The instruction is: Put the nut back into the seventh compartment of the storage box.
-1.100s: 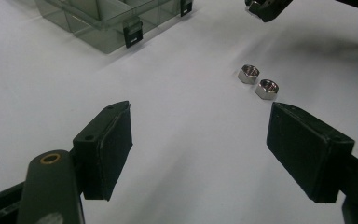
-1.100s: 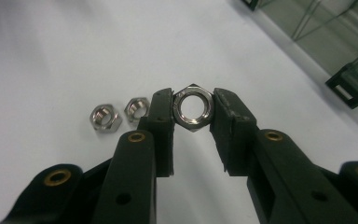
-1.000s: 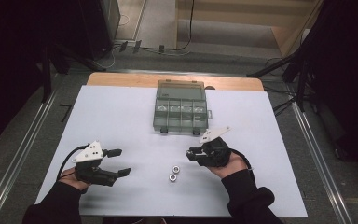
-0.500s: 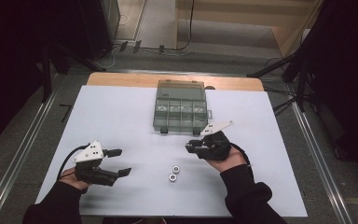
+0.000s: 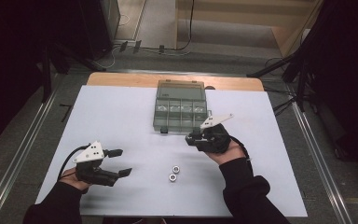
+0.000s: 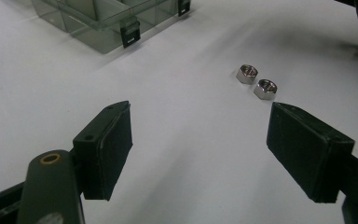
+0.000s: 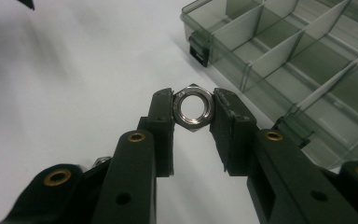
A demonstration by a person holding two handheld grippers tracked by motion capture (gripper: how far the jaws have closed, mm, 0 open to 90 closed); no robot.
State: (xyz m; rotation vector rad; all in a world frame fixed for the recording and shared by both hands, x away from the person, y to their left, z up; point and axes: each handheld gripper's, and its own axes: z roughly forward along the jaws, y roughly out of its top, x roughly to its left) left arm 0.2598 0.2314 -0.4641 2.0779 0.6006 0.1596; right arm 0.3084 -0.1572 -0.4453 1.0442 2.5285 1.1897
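Observation:
A steel hex nut (image 7: 194, 107) is pinched between the pads of my right gripper (image 7: 193, 112), which is shut on it and held above the white table just in front of the open grey compartment box (image 7: 298, 60). From above, that right gripper (image 5: 192, 138) sits near the box's (image 5: 181, 110) front right corner. Two more hex nuts (image 5: 174, 173) lie side by side on the table between the hands; they appear in the left gripper view as nuts (image 6: 256, 81) ahead and to the right. My left gripper (image 5: 120, 162) rests at the lower left, open, with nothing between its pads (image 6: 107, 140).
The white table top (image 5: 121, 116) has a wooden strip along its far edge. Metal rails run along both sides of the table. Dark stands and cables lie on the floor beyond. The box has two black latches (image 6: 129, 35) on its front wall.
My right gripper with the nut has shifted a little up and away, toward the box's front edge. The left gripper and the two loose nuts have stayed put.

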